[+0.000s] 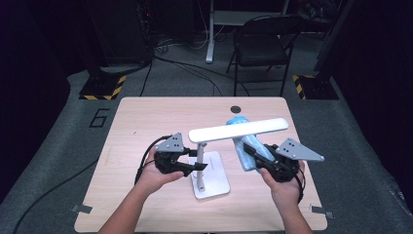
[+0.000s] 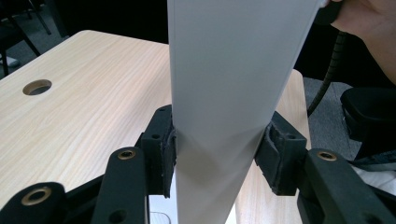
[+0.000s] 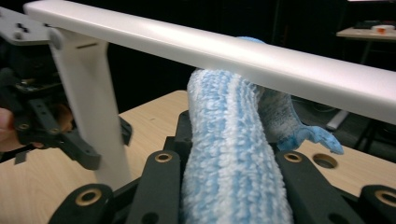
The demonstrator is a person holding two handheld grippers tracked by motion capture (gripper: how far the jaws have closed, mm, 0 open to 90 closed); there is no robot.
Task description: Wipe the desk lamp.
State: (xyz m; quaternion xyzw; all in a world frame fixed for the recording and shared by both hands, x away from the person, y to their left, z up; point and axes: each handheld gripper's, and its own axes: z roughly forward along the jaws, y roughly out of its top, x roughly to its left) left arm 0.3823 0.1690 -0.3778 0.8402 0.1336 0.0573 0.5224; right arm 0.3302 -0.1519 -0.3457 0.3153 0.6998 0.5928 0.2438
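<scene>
A white desk lamp stands on the light wood table [image 1: 146, 117], with a flat base [image 1: 216, 183], an upright post [image 1: 199, 158] and a long light bar [image 1: 238, 129] across the top. My left gripper [image 1: 197, 166] is shut on the post; in the left gripper view both pads [image 2: 166, 154] press the post [image 2: 224, 93]. My right gripper [image 1: 253, 153] is shut on a rolled blue and white cloth [image 1: 248, 146]. In the right gripper view the cloth [image 3: 229, 154] rises between the jaws and touches the underside of the light bar [image 3: 233, 53].
A round cable hole [image 1: 235, 108] sits near the table's far edge. Behind the table stand a black folding chair [image 1: 263, 44] and a desk leg, with cables on the grey floor. The table's left half is bare wood.
</scene>
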